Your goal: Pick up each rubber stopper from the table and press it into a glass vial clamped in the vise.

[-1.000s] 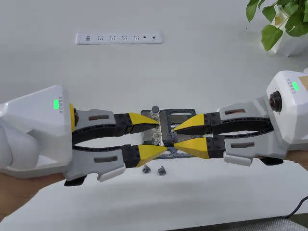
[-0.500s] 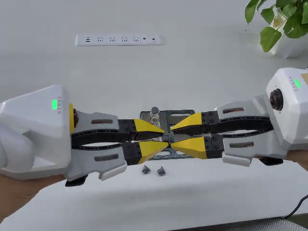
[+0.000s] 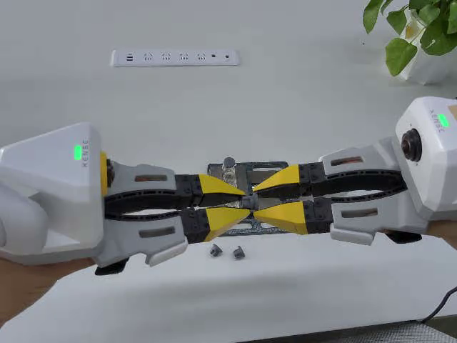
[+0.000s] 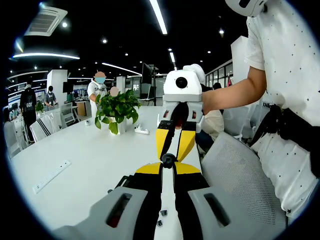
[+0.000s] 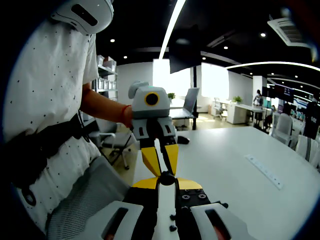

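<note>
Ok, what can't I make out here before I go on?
- Vise, head view: the tips of the left gripper and right gripper cover its middle; past one capped vial, any others are hidden.
- Stopper between them: both close on it; which one carries it is unclear.
- Loose stoppers, head view: too small to tell which way up.
- Gripper views: the grippers' own bodies hide the vise.

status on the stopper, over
Both shut on one rubber stopper: left gripper and right gripper, tip to tip over the vise. Two loose stoppers on table. No obstruction seen.
</note>
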A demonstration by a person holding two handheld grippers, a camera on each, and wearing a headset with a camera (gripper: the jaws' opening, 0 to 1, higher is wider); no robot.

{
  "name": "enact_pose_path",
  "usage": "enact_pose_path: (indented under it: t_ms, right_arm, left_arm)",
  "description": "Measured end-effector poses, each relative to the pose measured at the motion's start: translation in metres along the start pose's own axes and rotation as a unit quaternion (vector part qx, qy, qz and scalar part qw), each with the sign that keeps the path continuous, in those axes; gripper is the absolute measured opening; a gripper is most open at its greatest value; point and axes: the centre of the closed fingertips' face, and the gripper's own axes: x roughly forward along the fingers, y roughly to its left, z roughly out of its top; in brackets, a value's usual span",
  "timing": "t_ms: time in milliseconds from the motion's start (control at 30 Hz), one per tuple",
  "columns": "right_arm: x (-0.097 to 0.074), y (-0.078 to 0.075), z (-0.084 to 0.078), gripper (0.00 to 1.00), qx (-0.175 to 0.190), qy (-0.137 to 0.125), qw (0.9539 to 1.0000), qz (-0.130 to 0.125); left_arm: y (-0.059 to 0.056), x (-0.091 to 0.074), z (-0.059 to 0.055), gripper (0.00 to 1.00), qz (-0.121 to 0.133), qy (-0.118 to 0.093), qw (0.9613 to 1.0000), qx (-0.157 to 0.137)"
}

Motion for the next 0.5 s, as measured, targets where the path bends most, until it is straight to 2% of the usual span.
enact_pose_path:
  t_ms: [500]
  right_arm:
    - [-0.002, 0.004, 0.012, 0.07, 0.0, -0.011, 0.9999, 0.013]
  left_arm:
    - [-0.001, -0.007, 0.009, 0.04, -0.018, -0.03, 0.9985, -0.043]
